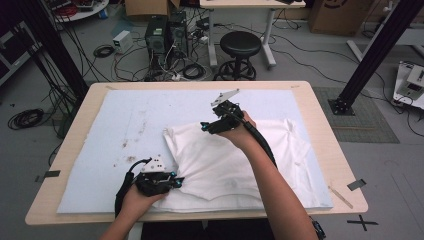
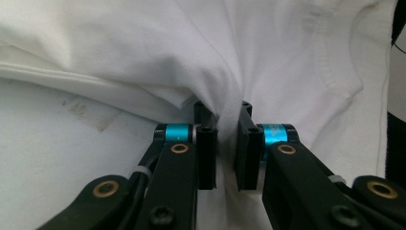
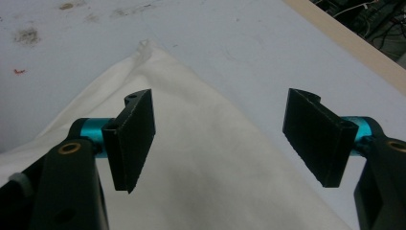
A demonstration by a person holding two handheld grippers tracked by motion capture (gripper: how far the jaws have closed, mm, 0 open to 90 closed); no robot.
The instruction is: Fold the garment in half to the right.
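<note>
A crumpled white cotton T-shirt [image 1: 235, 160] lies on a pale blue foam mat [image 1: 125, 125] that covers a light wooden table [image 1: 325, 150].

The left gripper [image 1: 176, 180] sits at the near left edge of the shirt, held low over the mat. In the left gripper view its 2 black jaws are drawn close together and pinch a bunched fold of the white cloth [image 2: 225, 103] between their pads [image 2: 207, 155]. The fabric gathers into the narrow gap and fans out beyond the jaw tips, with the ribbed collar [image 2: 335, 72] curving off to the right of the jaws. To the left of the jaws the bare mat shows, marked with a faint brownish stain [image 2: 81, 108].

The right gripper [image 1: 207, 126] is held above the far left corner of the shirt, with the grey three-cornered plate [image 1: 225, 96] on top of it. In the right gripper view its 2 jaws stand wide apart with nothing between the pads [image 3: 136, 132]. Below and between them lies a pointed corner of the shirt [image 3: 146, 48], its tip reaching just past the jaw tips; whether the jaws touch the cloth cannot be told. Beyond that tip the mat carries small brown spots [image 3: 28, 34], and the table's wooden edge [image 3: 354, 40] runs past the right jaw.
</note>
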